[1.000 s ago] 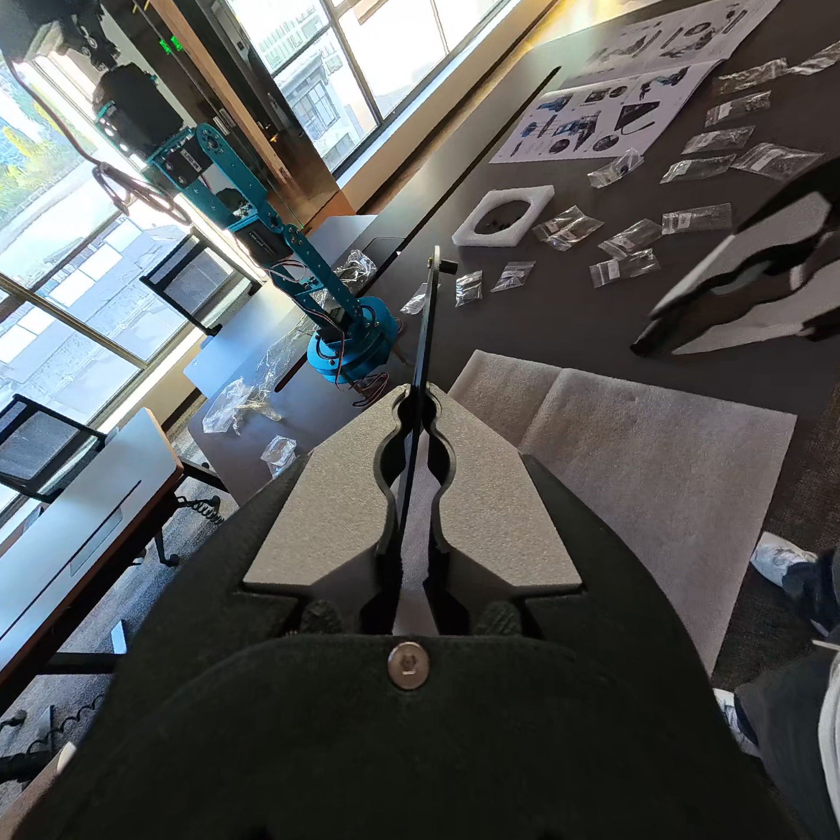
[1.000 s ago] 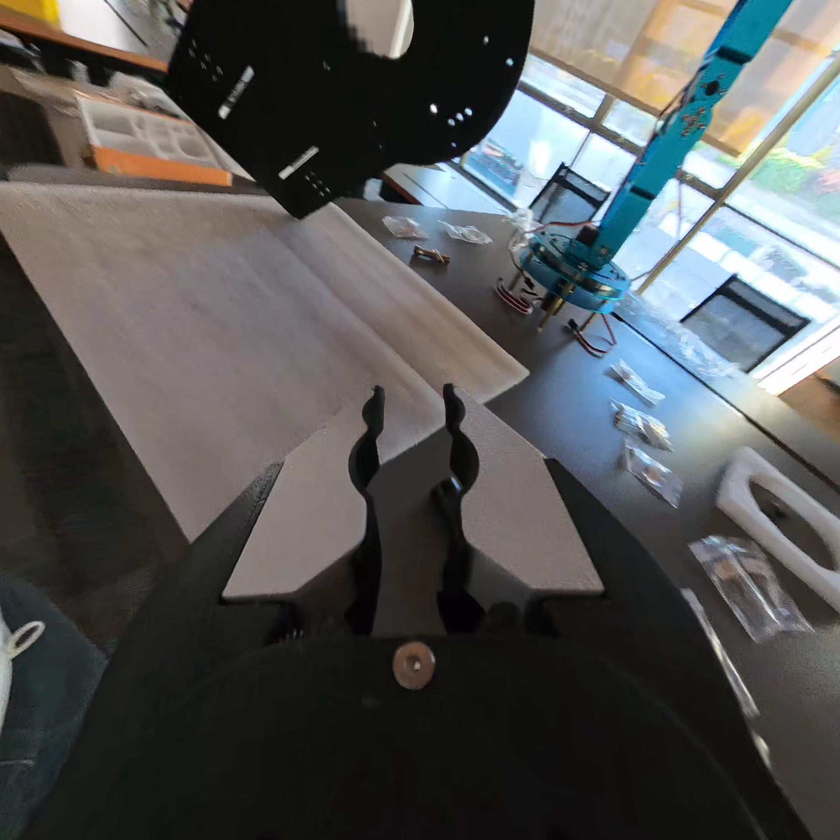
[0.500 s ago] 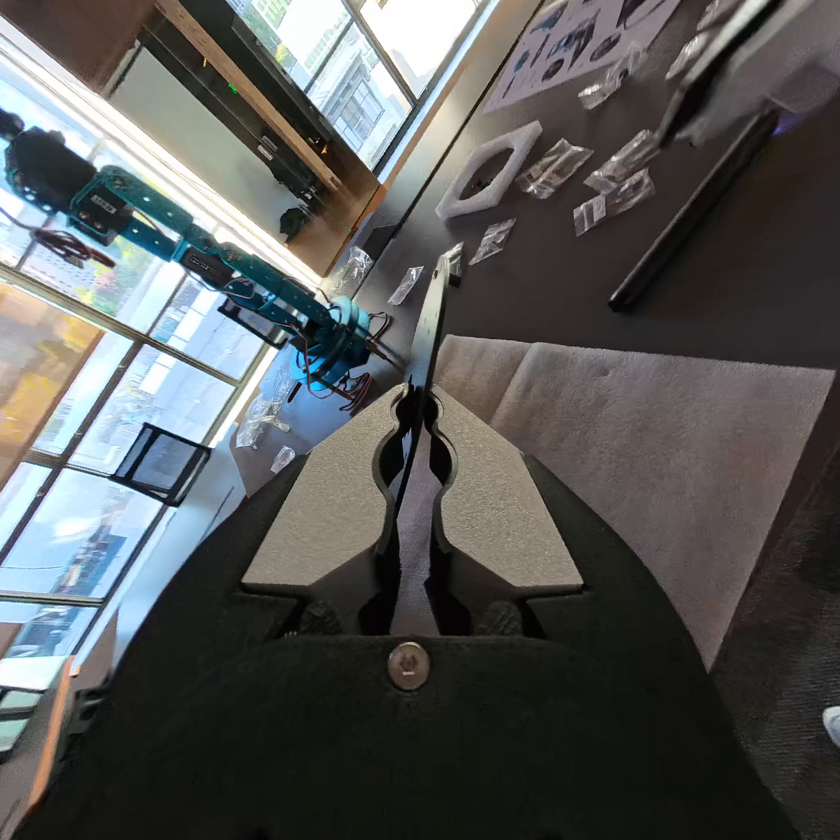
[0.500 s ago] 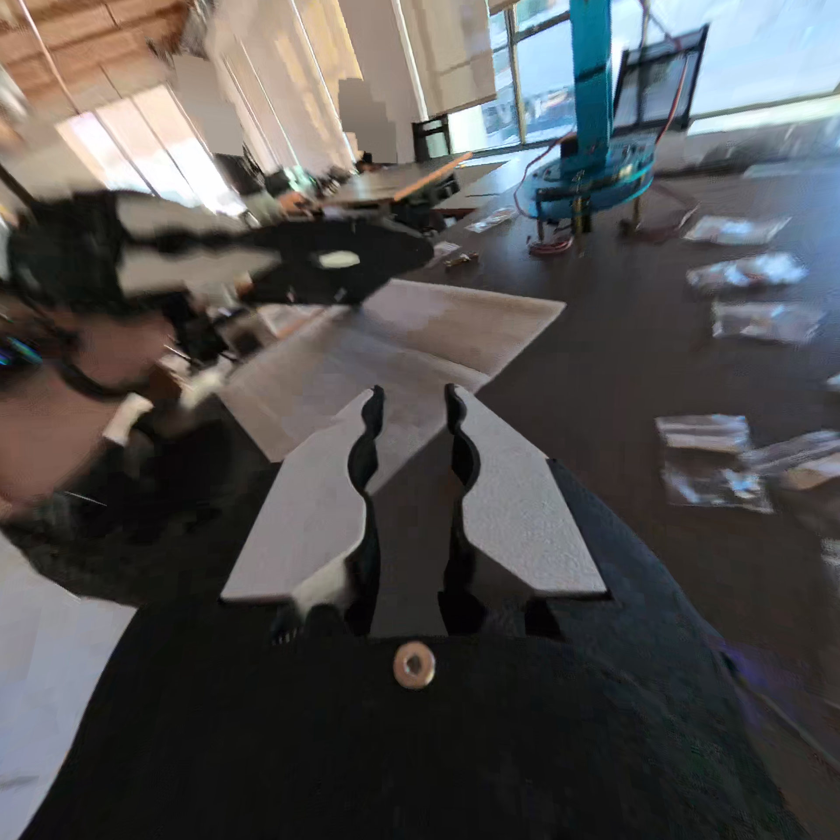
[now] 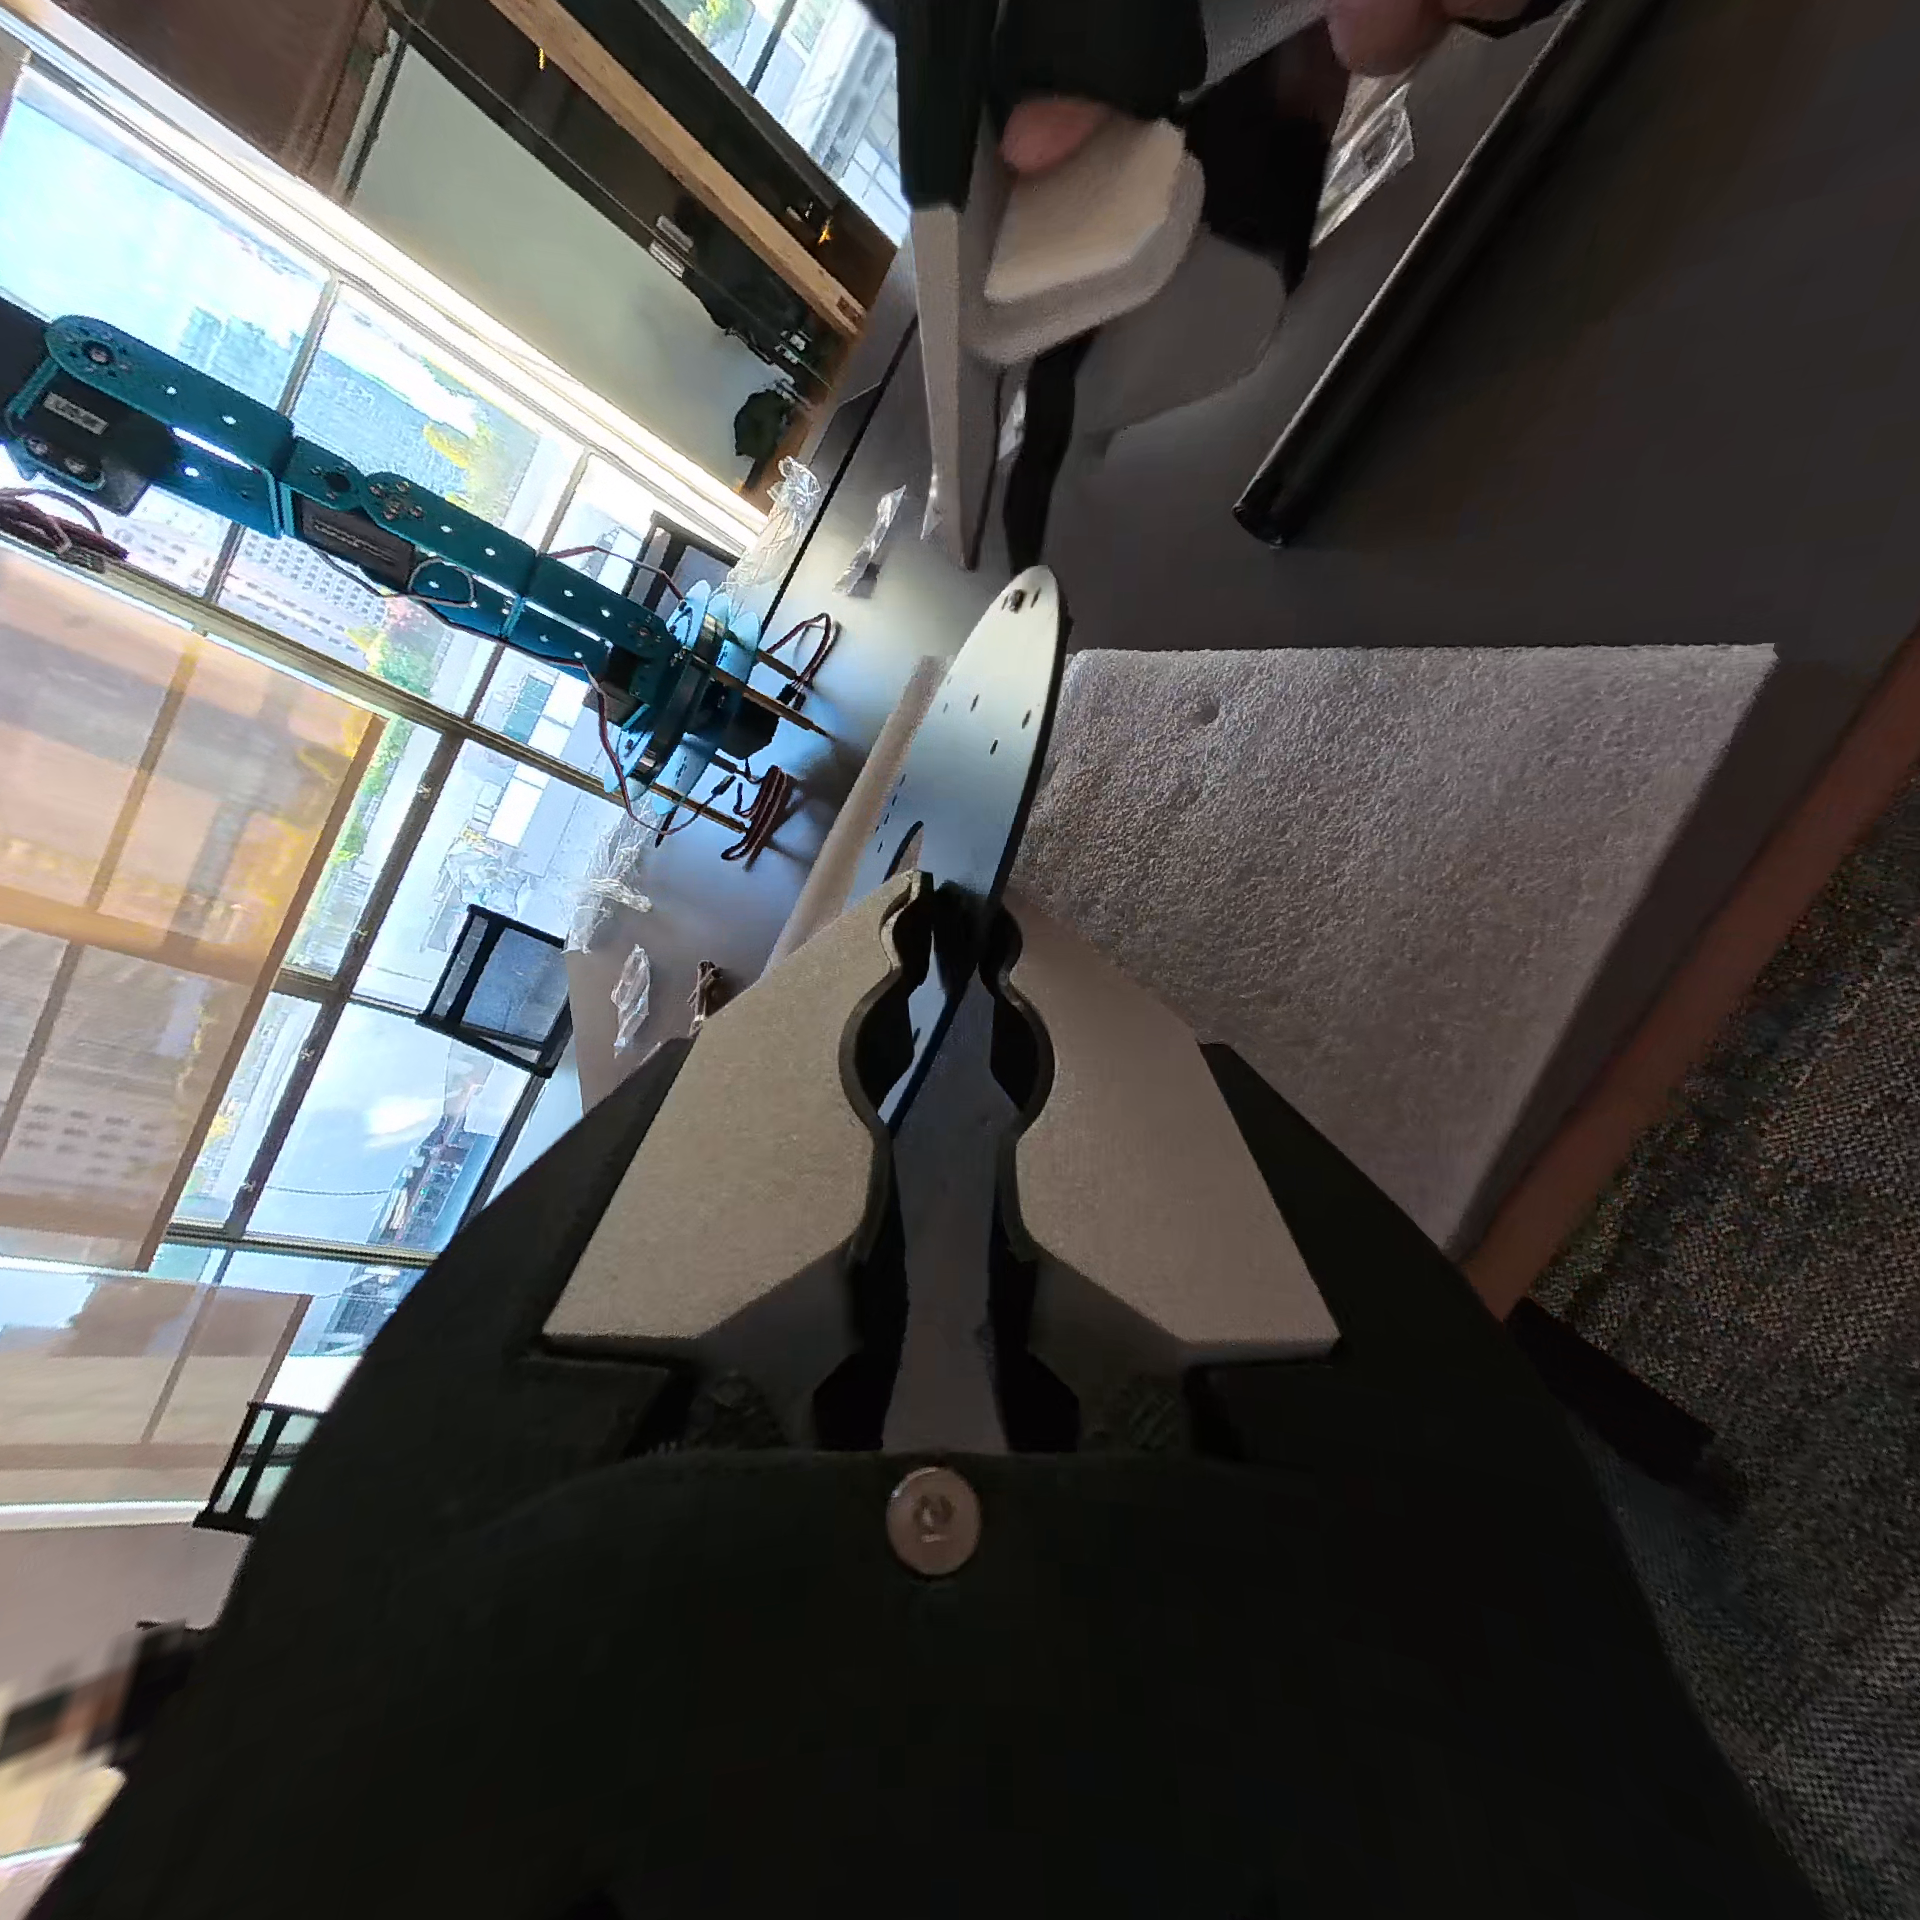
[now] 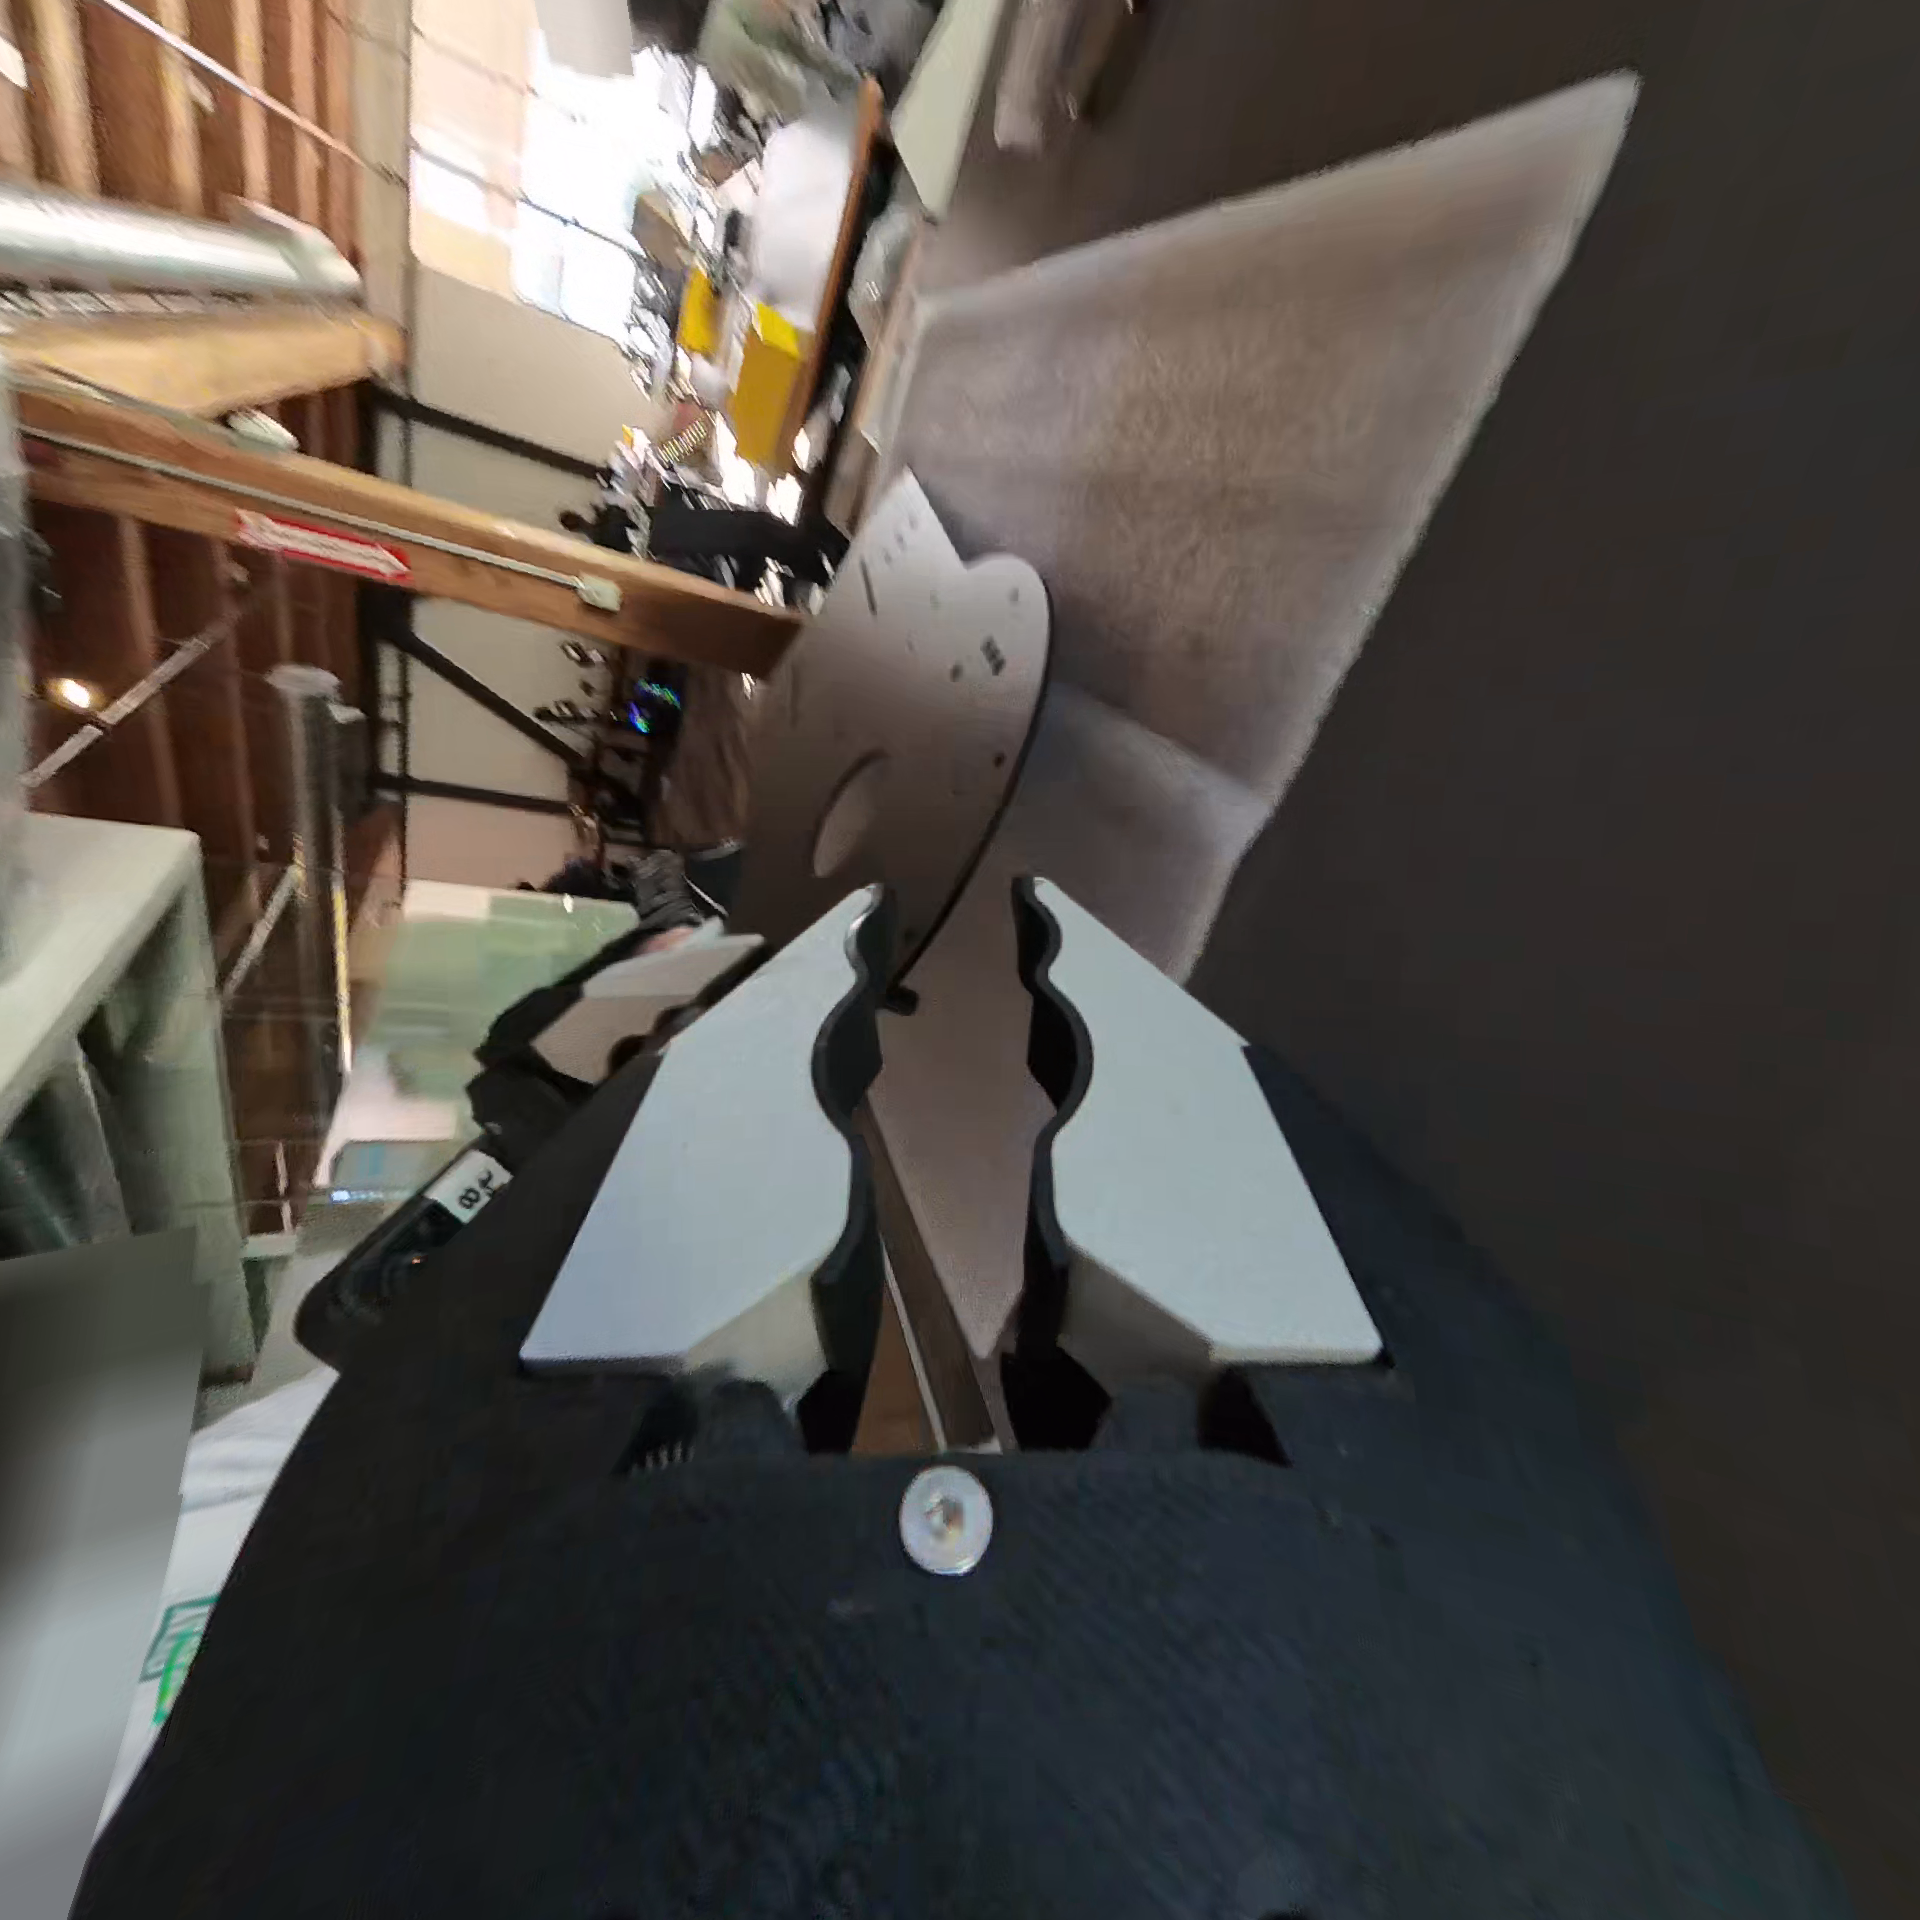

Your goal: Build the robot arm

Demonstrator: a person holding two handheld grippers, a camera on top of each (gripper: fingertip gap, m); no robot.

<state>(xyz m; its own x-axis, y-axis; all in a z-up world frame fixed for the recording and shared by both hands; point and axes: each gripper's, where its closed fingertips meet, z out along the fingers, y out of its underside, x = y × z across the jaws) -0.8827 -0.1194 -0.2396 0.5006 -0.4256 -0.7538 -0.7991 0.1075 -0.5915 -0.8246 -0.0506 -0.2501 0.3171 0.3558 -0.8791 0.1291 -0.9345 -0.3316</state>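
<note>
My left gripper [image 5: 951,914] is clamped on the edge of a thin black plate [image 5: 971,758] dotted with small holes, held up over the grey foam sheet [image 5: 1351,852] on the dark table [image 5: 1610,416]. My right gripper [image 6: 948,899] sits spread, its left finger [image 6: 727,1122] just beside the plate's rim; whether they touch I can't tell. A teal robot arm [image 5: 343,499] stands by the windows, small plastic bags [image 5: 629,987] near it. There's a red sign [image 6: 322,542] on a wooden beam, and markings on the plate too small to make out.
</note>
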